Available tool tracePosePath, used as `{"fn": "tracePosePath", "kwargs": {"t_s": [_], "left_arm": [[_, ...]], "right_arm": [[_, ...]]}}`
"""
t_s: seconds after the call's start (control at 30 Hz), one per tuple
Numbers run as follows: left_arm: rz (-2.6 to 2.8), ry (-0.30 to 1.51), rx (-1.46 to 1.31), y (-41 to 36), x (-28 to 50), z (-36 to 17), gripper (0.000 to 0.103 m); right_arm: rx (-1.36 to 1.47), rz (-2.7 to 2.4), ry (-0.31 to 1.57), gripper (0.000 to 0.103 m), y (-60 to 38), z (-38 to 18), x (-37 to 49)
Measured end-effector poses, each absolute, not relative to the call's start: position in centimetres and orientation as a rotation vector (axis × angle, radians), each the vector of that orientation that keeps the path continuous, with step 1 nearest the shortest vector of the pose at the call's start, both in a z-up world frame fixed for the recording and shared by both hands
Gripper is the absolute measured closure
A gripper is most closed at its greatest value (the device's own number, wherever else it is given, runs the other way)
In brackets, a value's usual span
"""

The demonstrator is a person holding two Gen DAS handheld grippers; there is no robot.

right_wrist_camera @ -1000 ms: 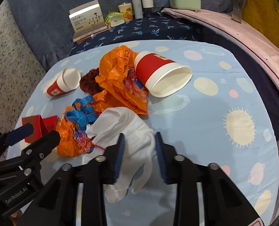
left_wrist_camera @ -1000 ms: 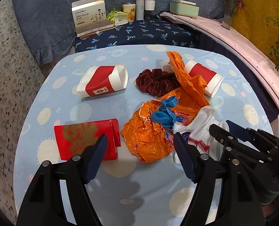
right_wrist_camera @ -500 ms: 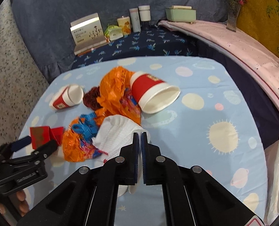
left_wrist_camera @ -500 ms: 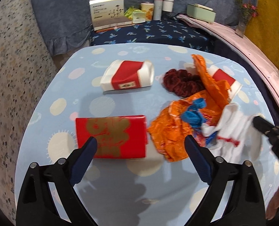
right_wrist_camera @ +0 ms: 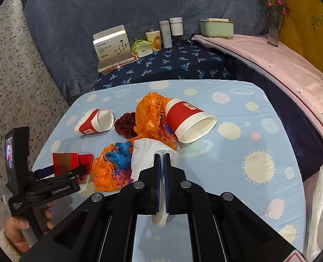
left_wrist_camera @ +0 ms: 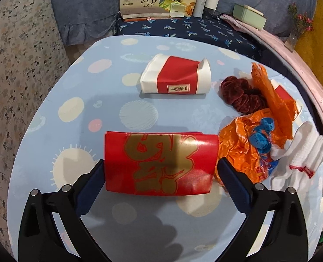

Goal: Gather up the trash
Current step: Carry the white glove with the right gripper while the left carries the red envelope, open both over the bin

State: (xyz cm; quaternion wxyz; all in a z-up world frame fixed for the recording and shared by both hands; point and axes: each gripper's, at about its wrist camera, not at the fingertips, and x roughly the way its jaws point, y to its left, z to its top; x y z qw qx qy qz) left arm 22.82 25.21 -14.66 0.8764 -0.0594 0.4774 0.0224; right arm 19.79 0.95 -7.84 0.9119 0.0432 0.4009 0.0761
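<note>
Glossy red foil packet (left_wrist_camera: 160,163); crinkled shiny orange plastic bag (left_wrist_camera: 240,150); matt paper cup (right_wrist_camera: 188,121); soft white knit cloth (right_wrist_camera: 149,155); plush maroon velvet scrunchie (left_wrist_camera: 241,93); smooth printed cotton tabletop (left_wrist_camera: 109,100).

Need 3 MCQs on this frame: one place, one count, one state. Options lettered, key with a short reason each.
1. What lies between the left hand-held gripper fingers?
A. crushed cup
B. red packet
C. scrunchie

2. How many red-and-white paper cups are on the table?
A. one
B. two
C. four

3. The right hand-held gripper is:
A. wide open
B. shut on an orange bag
C. shut on the white cloth

Key:
1 B, the packet sits between its spread fingers.
2 B, a crushed cup and an intact cup lie on their sides.
3 C, white fabric is pinched between the closed pads.
</note>
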Motion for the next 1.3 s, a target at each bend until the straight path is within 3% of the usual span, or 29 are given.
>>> {"fn": "tracePosePath", "kwargs": {"t_s": [0.1, 0.53, 0.83, 1.3], "left_arm": [[0.047, 0.997, -0.090, 24.5, 22.7, -14.9, 0.017], [-0.032, 0.878, -0.045, 20.3, 20.6, -8.5, 0.017], [-0.187, 0.779, 0.060, 11.4, 18.1, -2.6, 0.017], [-0.425, 0.682, 0.181, -3.3, 12.7, 1.0, 0.017]], "right_arm": [[0.086, 0.158, 0.821, 0.100, 0.9, -7.6, 19.6], [0.132, 0.109, 0.712, 0.100, -2.2, -2.3, 18.0], [0.183, 0.041, 0.603, 0.100, -7.3, 3.3, 14.6], [0.233, -0.122, 0.493, 0.100, -17.4, 7.5, 8.2]]}}
